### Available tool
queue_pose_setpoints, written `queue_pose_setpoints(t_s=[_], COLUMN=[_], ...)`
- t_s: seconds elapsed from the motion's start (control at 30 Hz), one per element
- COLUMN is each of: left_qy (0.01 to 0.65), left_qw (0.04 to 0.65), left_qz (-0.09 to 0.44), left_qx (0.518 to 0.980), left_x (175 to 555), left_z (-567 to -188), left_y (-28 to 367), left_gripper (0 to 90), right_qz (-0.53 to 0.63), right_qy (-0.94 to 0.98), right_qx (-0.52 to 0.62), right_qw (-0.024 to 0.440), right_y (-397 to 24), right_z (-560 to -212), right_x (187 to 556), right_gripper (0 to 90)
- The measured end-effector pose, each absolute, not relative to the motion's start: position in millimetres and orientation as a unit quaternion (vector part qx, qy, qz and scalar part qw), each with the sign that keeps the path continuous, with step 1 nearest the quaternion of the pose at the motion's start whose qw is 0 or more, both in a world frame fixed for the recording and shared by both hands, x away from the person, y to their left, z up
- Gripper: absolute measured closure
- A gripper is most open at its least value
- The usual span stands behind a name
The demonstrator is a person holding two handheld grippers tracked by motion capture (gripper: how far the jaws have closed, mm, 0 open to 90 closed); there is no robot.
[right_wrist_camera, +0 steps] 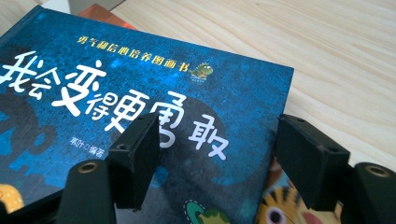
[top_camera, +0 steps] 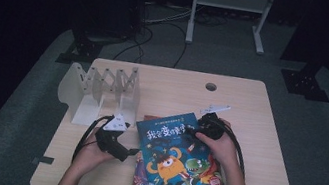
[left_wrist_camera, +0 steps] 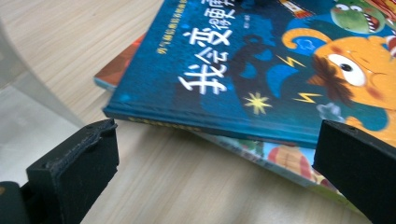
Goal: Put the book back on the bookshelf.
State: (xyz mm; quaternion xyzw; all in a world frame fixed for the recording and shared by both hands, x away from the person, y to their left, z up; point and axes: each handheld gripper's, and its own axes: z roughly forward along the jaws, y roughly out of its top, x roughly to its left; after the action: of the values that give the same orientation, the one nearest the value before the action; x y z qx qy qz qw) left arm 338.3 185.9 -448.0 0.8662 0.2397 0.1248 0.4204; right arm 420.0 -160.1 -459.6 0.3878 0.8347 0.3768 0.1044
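- High view: a light wooden table (top_camera: 252, 102) is seen on grey floor in a dark room, a white rack (top_camera: 101, 93) at centre left. The blue book (top_camera: 177, 158) lies lower centre on other books, its long axis tilted from upper left to lower right. The left gripper (top_camera: 134, 152) is at its left edge, the right gripper (top_camera: 191, 131) on its top edge.
- Left gripper view: the jaws are spread wide, nothing between them; the book's spine runs across, its right part cut off.
- Right gripper view: the jaws are narrowed above the cover's upper right corner; whether it is pinched cannot be told.
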Motion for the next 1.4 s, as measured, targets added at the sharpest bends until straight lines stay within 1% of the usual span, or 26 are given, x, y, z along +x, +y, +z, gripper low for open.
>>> queue_pose_setpoints(t_s=[0.3, 0.73, 0.83, 1.0, 1.27, 1.4], left_qy=[0.248, 0.255, 0.258, 0.260, 0.257, 0.262], left_qw=[0.418, 0.416, 0.413, 0.413, 0.417, 0.417], left_qz=[0.123, 0.108, 0.097, 0.087, 0.068, 0.069], left_qx=[0.865, 0.866, 0.868, 0.869, 0.869, 0.868], left_x=[343, 345, 345, 344, 340, 339], left_z=[-451, -458, -462, -464, -466, -466], left_y=[192, 192, 191, 190, 185, 185], left_gripper=[0.0, 0.0, 0.0, 0.0, 0.0, 0.0], right_qz=[0.384, 0.390, 0.386, 0.382, 0.391, 0.392], right_qy=[0.842, 0.858, 0.861, 0.861, 0.845, 0.840], right_qx=[0.368, 0.329, 0.322, 0.324, 0.349, 0.359], right_qw=[0.091, 0.064, 0.073, 0.084, 0.105, 0.111], right_y=[-145, -117, -116, -126, -171, -186], right_z=[-460, -460, -458, -452, -450, -452], right_x=[418, 409, 406, 400, 379, 369], right_gripper=[30.8, 31.5, 32.8, 33.3, 31.5, 31.2])
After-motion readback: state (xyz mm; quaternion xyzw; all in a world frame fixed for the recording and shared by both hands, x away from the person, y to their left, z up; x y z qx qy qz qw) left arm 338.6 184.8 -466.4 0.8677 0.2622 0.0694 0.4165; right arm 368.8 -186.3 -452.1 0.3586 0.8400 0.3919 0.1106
